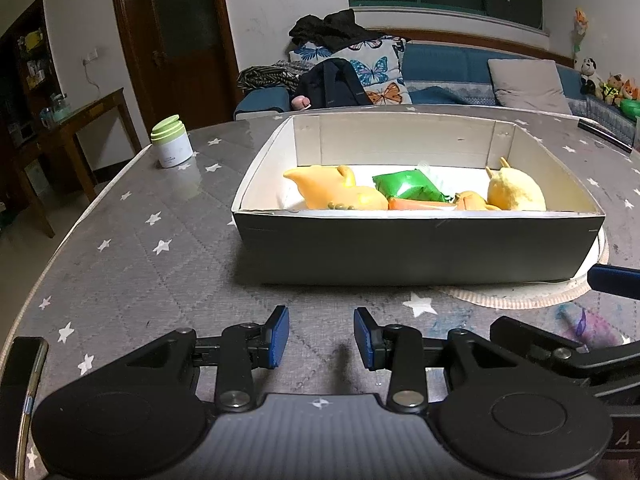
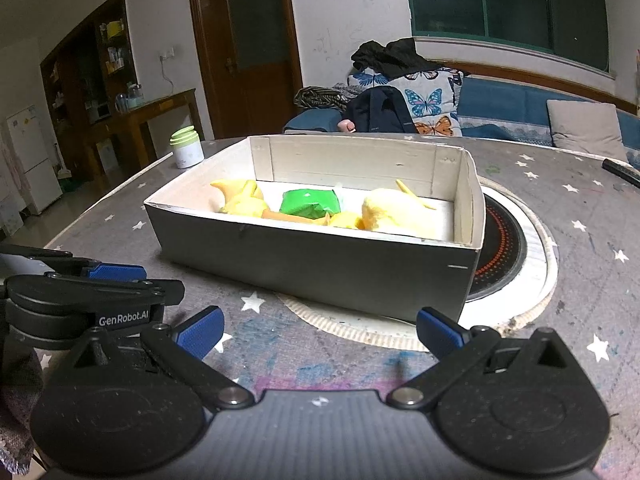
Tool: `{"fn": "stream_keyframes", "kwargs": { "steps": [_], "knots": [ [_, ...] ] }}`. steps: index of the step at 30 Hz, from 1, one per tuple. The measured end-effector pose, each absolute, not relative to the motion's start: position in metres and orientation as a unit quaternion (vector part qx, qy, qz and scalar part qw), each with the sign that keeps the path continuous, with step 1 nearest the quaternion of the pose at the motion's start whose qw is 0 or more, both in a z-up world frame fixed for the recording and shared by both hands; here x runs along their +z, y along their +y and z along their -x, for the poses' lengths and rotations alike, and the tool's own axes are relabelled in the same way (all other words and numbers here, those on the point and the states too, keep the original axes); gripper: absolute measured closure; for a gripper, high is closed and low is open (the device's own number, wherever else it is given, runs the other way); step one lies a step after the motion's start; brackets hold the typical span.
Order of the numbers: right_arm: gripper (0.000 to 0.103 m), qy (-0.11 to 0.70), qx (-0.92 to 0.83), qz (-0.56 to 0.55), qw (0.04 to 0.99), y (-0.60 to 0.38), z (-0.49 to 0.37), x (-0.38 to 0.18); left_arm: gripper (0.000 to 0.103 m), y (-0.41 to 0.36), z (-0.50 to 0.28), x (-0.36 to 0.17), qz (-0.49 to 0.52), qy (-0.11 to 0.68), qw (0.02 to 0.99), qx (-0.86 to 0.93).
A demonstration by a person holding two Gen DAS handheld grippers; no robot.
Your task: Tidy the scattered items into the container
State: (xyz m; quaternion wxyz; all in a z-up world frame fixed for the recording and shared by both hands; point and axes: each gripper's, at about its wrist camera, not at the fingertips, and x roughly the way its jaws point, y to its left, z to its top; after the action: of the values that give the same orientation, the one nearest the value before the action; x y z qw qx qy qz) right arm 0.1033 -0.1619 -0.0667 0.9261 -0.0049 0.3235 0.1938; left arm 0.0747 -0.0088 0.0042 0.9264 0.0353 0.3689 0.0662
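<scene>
A grey cardboard box (image 1: 416, 248) with a white inside stands on the star-patterned table (image 1: 132, 264). In it lie a yellow plush toy (image 1: 332, 190), a green packet (image 1: 408, 184), an orange packet (image 1: 420, 203) and a second yellow plush (image 1: 516, 190). The box also shows in the right wrist view (image 2: 320, 268), with the green packet (image 2: 308, 201) and plush toys (image 2: 394, 210) inside. My left gripper (image 1: 321, 336) is open and empty, low over the table in front of the box. My right gripper (image 2: 320, 332) is wide open and empty, also in front of the box.
A white jar with a green lid (image 1: 171, 142) stands at the table's far left. A phone (image 1: 20, 392) lies at the near left edge. A round hotplate (image 2: 500, 248) sits under the box's right end. A dark remote (image 2: 622, 172) lies far right. A sofa (image 1: 460, 76) stands behind.
</scene>
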Motion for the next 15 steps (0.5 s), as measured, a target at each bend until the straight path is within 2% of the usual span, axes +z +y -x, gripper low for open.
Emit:
{"fn": "stream_keyframes", "kwargs": {
  "steps": [15],
  "knots": [
    [0.0, 0.329, 0.183, 0.009, 0.926, -0.1609, -0.1114, -0.0696, 0.064, -0.0085, -0.0841, 0.0007, -0.03, 0.374, 0.925, 0.068]
  ]
}}
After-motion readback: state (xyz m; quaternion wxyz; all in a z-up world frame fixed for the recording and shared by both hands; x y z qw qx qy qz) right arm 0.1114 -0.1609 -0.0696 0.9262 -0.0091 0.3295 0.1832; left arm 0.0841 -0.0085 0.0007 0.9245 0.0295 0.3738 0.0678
